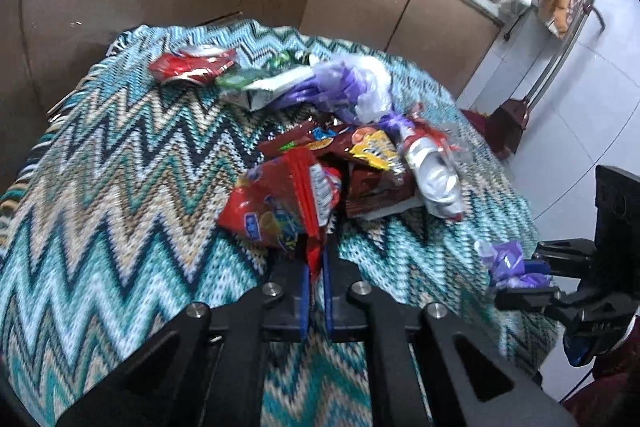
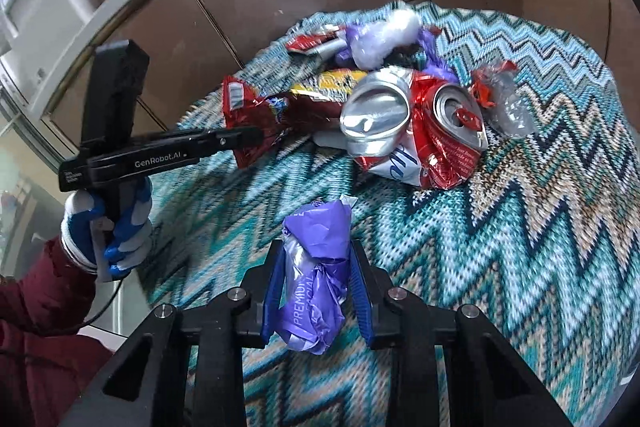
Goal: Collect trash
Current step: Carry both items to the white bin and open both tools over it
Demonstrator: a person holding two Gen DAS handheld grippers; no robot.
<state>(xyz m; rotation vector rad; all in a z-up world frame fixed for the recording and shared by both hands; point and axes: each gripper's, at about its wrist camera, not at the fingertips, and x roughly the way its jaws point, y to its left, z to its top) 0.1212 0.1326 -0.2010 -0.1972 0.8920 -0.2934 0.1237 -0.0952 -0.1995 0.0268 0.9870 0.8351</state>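
Covering the table, a zigzag cloth [image 1: 120, 195] is carrying a heap of trash. Lying at the heap's edge, a crushed can [image 2: 416, 131] is sitting just beyond the right gripper [image 2: 316, 287], whose fingers are squeezing a crumpled purple wrapper [image 2: 316, 267]. Clamping nearly flat, the left gripper [image 1: 316, 267] is pinching the corner of a red snack bag [image 1: 276, 203], its gloved hand [image 2: 116, 227] gripping the handle.

Two crushed cans [image 2: 416, 131] (one farther [image 1: 192, 63]), perhaps three snack wrappers [image 1: 276, 203], one cloth [image 1: 100, 155].
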